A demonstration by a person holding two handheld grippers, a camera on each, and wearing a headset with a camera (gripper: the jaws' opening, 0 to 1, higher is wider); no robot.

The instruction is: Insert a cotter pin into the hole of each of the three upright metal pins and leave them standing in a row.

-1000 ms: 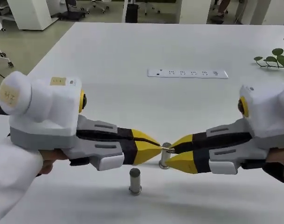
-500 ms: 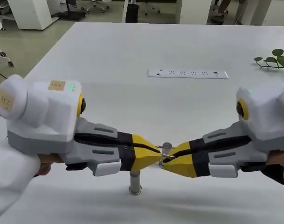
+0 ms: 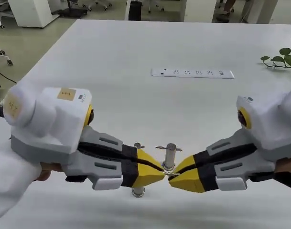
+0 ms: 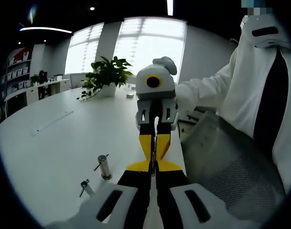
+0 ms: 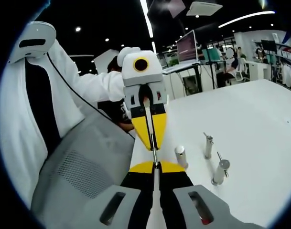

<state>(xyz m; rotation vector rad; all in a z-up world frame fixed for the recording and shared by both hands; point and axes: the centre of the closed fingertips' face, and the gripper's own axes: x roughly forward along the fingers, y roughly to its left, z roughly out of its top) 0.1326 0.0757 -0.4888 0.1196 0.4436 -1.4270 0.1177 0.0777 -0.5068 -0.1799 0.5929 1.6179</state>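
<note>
Left tool (image 3: 161,172) and right tool (image 3: 172,175) meet nose to nose, both clenched. I read each as pinching one end of the loose cotter pin (image 5: 154,156), a thin metal sliver bridging the tips low over the table (image 3: 135,71), just in front of the middle pin's (image 3: 170,157) foot. Middle pin stands upright with a fitted cotter pin (image 3: 168,148) crosswise through its top. Rear pin (image 3: 137,145) also carries one. Front pin (image 3: 137,192) is upright and bare in the right gripper view, half covered by the left tool in the head view.

A second ago the tips sat up at the middle pin's head and hid the rear pin, with the front pin in full sight; they now sit lower.

Power strip (image 3: 192,74) lies well beyond, plant (image 3: 281,58) at the far right edge.
</note>
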